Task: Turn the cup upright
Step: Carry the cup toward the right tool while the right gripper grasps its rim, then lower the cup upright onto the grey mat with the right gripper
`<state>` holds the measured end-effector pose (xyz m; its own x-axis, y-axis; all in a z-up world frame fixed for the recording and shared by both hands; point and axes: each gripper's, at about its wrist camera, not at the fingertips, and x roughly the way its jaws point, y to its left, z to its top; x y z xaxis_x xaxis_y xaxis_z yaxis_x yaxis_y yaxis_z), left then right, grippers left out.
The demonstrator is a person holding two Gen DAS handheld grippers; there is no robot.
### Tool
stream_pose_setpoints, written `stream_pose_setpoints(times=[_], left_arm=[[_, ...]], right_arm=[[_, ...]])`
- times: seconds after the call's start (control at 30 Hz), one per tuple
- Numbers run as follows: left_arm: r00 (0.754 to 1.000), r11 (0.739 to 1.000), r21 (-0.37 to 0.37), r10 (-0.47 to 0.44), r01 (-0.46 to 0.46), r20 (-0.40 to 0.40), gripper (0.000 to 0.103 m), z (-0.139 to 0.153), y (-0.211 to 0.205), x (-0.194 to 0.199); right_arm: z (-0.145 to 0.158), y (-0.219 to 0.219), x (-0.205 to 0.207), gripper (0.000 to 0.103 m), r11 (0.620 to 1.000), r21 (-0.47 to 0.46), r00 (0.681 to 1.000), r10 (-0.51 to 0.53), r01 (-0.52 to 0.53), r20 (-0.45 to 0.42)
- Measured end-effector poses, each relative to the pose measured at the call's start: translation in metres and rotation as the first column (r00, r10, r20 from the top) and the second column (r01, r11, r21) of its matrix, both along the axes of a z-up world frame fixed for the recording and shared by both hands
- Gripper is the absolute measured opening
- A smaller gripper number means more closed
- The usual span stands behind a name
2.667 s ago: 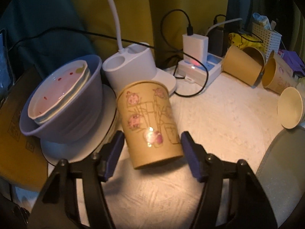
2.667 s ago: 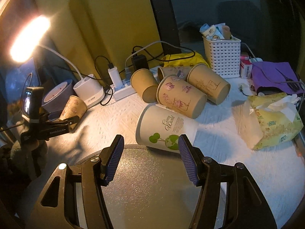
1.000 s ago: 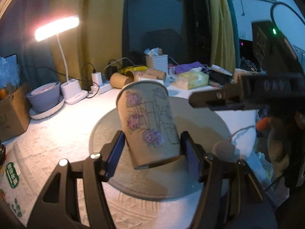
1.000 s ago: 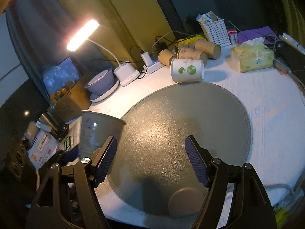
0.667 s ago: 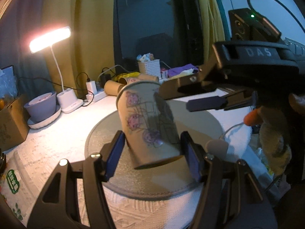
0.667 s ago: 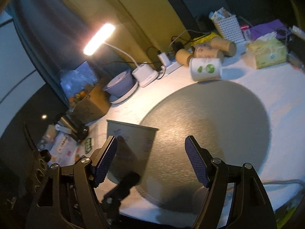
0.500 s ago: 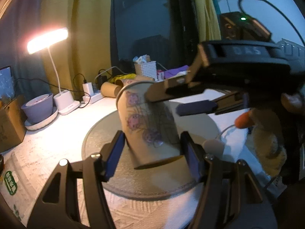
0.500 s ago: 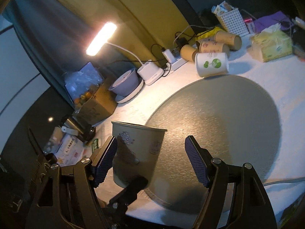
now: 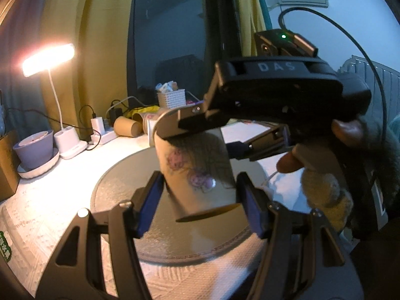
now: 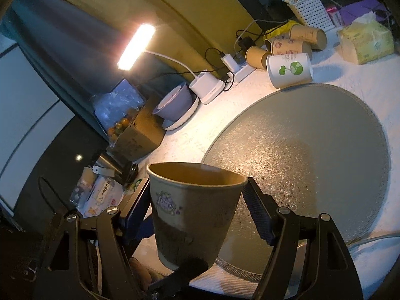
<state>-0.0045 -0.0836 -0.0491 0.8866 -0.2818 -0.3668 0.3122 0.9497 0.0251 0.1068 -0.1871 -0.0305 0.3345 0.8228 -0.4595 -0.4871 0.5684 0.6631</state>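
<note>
In the left wrist view, the left gripper (image 9: 200, 201) was clamped on the lower part of the paper cup (image 9: 197, 172), which it held in the air above the round grey mat (image 9: 175, 237), while the right gripper (image 9: 222, 131) reached in around the cup's upper part. In the right wrist view, the cup (image 10: 192, 215) stood mouth up between the right gripper's (image 10: 196, 208) blue pads (image 10: 257, 218), which sat spread just beside its rim; whether they touched it could not be told.

Black tongs (image 9: 200, 205) – blue ribbed pads (image 9: 150, 203), silver screws
</note>
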Motion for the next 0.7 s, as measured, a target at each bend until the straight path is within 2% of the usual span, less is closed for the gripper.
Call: stream_pose_setpoints(times=[0.23,0.43,0.47,0.53,0.7], left_arm=[[1.000,1.000,-0.015,0.000,0.000,-0.021,0.064,-0.001,0.004,0.005],[0.997,0.999,-0.034,-0.012,0.010,-0.074,0.064,-0.006,0.005,0.013],[0.997,0.999,-0.037,-0.013,0.010,-0.079,0.065,-0.006,0.005,0.014],[0.996,0.999,-0.043,-0.011,0.007,-0.094,0.073,-0.007,0.007,0.014],[0.989,0.997,-0.078,0.011,-0.022,-0.144,0.073,-0.007,0.019,0.019]], right_arm=[[0.001,0.002,0.000,0.075,1.000,-0.013,1.000,-0.001,0.001,0.020],[0.003,0.006,0.001,0.075,0.998,-0.054,0.998,-0.022,0.025,0.052],[0.005,0.006,0.001,0.075,0.997,-0.066,0.997,-0.031,0.036,0.066],[0.010,0.007,0.002,0.075,0.994,-0.092,0.994,-0.049,0.058,0.099],[0.021,0.014,0.006,0.075,0.978,-0.178,0.976,-0.076,0.113,0.202]])
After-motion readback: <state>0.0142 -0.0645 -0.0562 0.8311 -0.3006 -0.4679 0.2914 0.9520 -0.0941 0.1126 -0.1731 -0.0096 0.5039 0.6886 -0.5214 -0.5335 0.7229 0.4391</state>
